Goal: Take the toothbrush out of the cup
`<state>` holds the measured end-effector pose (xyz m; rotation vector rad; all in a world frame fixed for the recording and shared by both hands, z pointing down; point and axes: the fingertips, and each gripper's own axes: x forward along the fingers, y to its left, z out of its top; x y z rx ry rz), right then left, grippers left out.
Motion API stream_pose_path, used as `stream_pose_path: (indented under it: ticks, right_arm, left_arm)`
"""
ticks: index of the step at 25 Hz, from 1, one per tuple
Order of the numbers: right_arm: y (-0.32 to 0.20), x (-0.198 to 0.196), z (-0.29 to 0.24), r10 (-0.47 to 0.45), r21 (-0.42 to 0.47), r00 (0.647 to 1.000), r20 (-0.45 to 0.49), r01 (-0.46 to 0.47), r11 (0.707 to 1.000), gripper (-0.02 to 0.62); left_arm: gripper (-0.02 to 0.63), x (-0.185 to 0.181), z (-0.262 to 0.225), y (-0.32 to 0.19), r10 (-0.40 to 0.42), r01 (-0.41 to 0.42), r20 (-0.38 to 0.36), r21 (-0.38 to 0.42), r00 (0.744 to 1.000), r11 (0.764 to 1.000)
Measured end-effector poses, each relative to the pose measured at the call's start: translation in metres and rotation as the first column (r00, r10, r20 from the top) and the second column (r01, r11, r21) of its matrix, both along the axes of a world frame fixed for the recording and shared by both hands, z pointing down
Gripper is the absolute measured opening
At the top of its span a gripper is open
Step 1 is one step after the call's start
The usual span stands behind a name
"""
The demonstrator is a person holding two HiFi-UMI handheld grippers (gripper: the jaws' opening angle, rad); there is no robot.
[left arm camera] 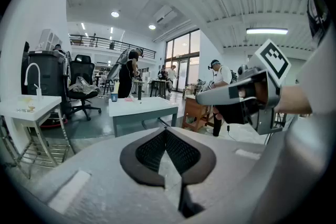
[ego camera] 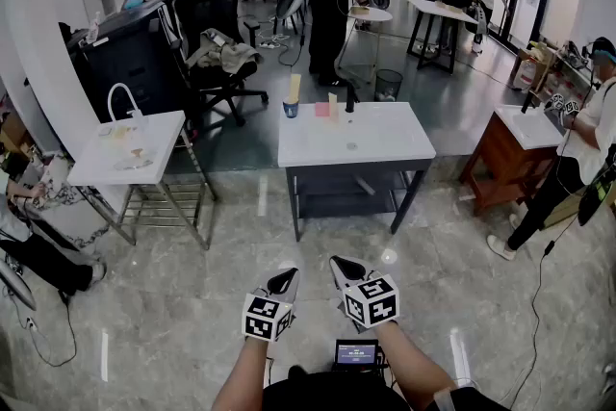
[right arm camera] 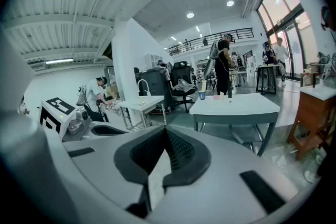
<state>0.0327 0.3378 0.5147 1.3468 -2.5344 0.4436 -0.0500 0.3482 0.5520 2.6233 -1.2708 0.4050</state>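
Observation:
A small blue cup (ego camera: 291, 109) stands at the far left edge of a white-topped table (ego camera: 356, 141), and a pale yellow toothbrush (ego camera: 294, 88) sticks upright out of it. Both grippers hover low over the floor, well short of the table. My left gripper (ego camera: 286, 276) is shut with nothing in it, and so is my right gripper (ego camera: 342, 267). In the left gripper view the cup (left arm camera: 114, 97) is tiny and far beyond the shut jaws; in the right gripper view the cup (right arm camera: 202, 95) is just as distant.
A pink item (ego camera: 322, 109) and a dark bottle (ego camera: 350, 101) share the table's far edge. A white sink stand (ego camera: 130, 149) is at the left and a wooden sink stand (ego camera: 510, 149) at the right. An office chair (ego camera: 217, 63), a bin (ego camera: 388, 84) and several people are beyond.

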Motion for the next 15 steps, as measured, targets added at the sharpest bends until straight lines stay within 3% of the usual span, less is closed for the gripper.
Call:
stream_pose_path:
  ticks: [15]
  right_arm:
    - [-0.006,-0.006,-0.004,-0.010,0.003,1.000,0.001,0.010,1.000,0.009]
  left_arm:
    - [0.009,-0.002,-0.004,-0.011,-0.027,0.027,-0.025,0.006,0.999,1.000]
